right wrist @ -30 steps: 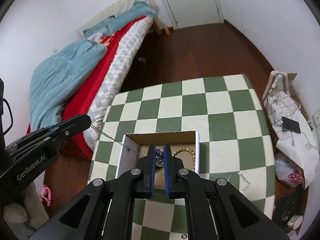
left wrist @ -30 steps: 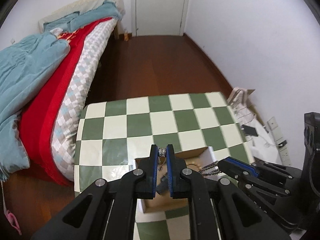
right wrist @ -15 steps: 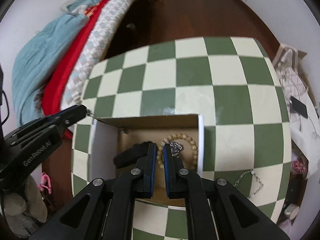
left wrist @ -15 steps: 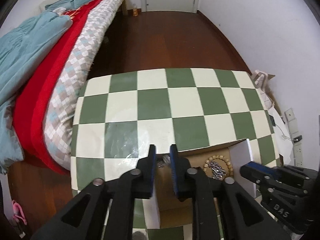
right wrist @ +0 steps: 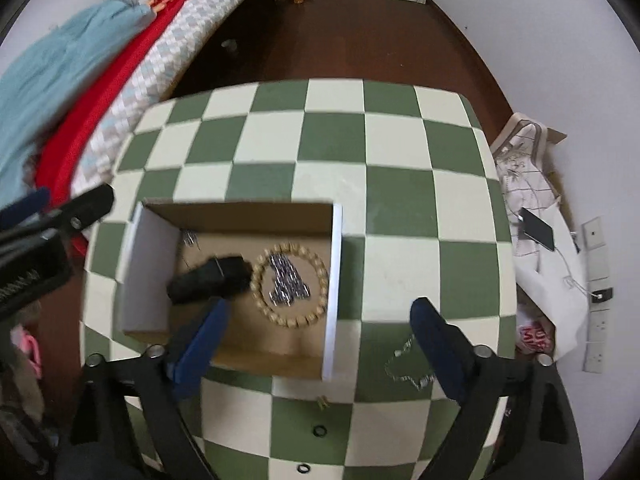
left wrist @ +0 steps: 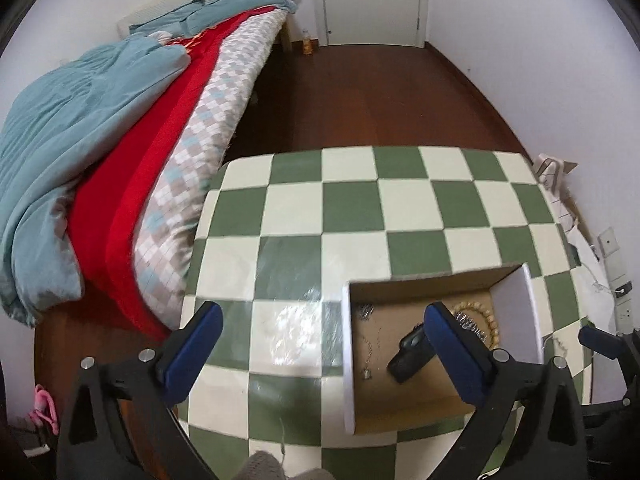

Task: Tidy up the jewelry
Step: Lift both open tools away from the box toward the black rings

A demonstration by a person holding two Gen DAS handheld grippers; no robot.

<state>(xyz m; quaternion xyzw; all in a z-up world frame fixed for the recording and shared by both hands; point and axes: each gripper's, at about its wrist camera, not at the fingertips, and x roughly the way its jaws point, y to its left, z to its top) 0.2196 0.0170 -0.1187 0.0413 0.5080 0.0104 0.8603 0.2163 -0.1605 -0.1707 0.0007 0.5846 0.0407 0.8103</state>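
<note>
A shallow cardboard box [right wrist: 334, 280] [left wrist: 346, 356] sits on the green-and-white checkered table [right wrist: 400, 208] [left wrist: 360, 216]. Inside lie a wooden bead bracelet [right wrist: 261, 276] [left wrist: 494, 318], a silver chain [right wrist: 286, 280] coiled within it, a black object [right wrist: 208, 278] [left wrist: 408, 358] and a thin chain [left wrist: 366, 344] at the box's left side. My left gripper [left wrist: 324, 344] is open and empty over the box's left wall. My right gripper [right wrist: 316, 336] is open and empty over the box's near right corner. A loose silver chain [right wrist: 408, 368] lies on the table right of the box.
Two small black rings [right wrist: 319, 431] [right wrist: 304, 468] and a small gold piece [right wrist: 322, 402] lie on the near table. A bed with red and blue bedding [left wrist: 120, 152] stands left. A bag, phone [right wrist: 538, 230] and cables lie on the floor right.
Both grippers opened wide and let go of the chains, which now lie in the box. Both grippers pulled up and back from the box.
</note>
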